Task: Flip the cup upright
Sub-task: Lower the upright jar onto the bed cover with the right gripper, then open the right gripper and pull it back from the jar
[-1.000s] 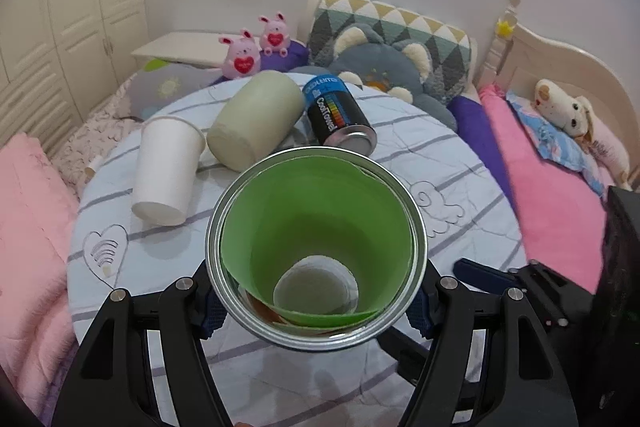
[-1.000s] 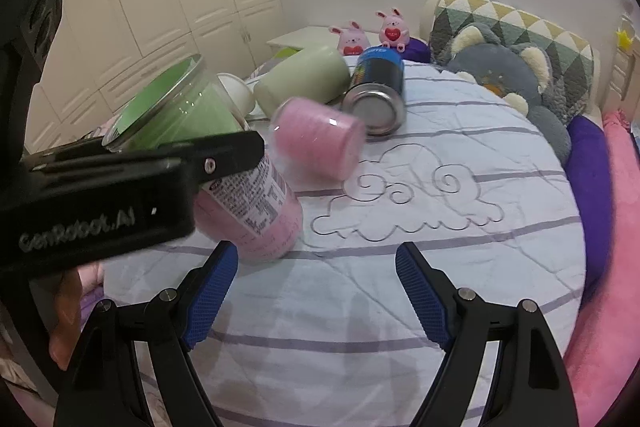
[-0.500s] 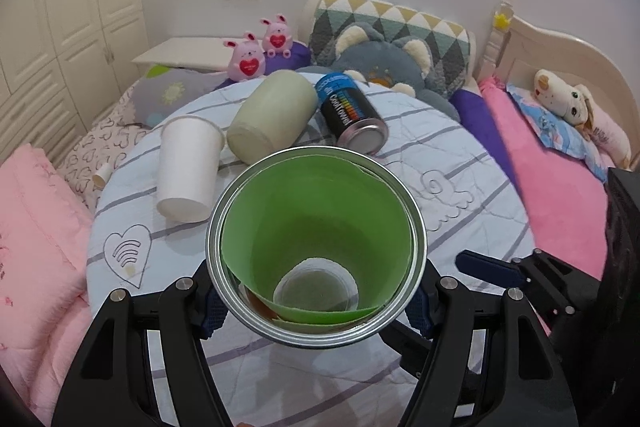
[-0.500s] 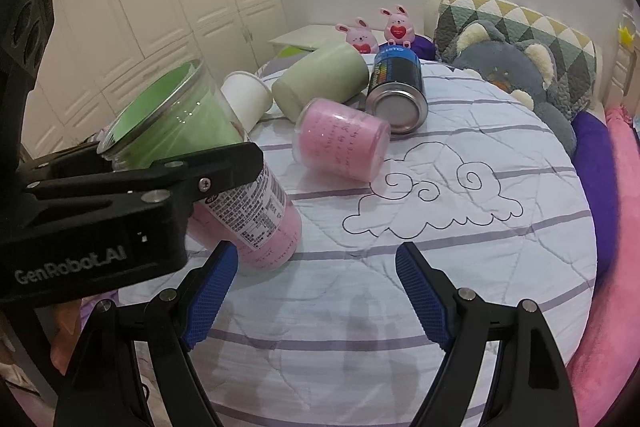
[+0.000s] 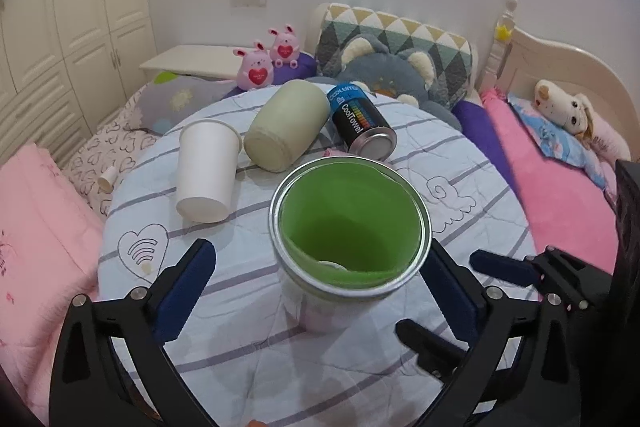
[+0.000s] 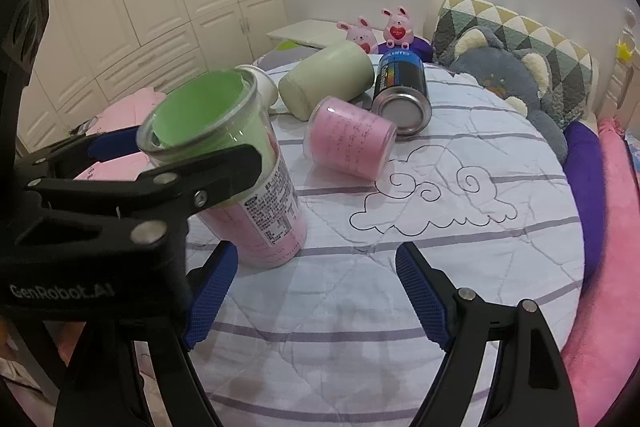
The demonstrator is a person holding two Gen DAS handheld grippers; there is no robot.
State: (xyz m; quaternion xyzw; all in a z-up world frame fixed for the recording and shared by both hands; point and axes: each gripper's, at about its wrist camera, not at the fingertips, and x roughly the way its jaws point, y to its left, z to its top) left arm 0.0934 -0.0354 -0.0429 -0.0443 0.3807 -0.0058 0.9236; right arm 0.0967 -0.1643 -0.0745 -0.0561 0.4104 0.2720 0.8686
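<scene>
A clear cup with a green inside and a pink lower label (image 5: 348,227) (image 6: 240,163) stands upright on the round quilted table (image 5: 248,379). My left gripper (image 5: 316,283) is open, its blue pads apart on either side of the cup and not touching it. In the right wrist view the left gripper's black finger crosses in front of the cup. My right gripper (image 6: 316,295) is open and empty, low over the table's near part, just right of the cup.
On the table lie a pink cup on its side (image 6: 348,143), a cream cup on its side (image 5: 288,125), a blue and black can on its side (image 5: 360,123), and a white paper cup (image 5: 208,171). Pillows and plush toys (image 5: 384,75) surround the table.
My left gripper has opened and let go of the green cup, which now stands on the table. The left gripper has drawn back a little. The right gripper has barely moved.
</scene>
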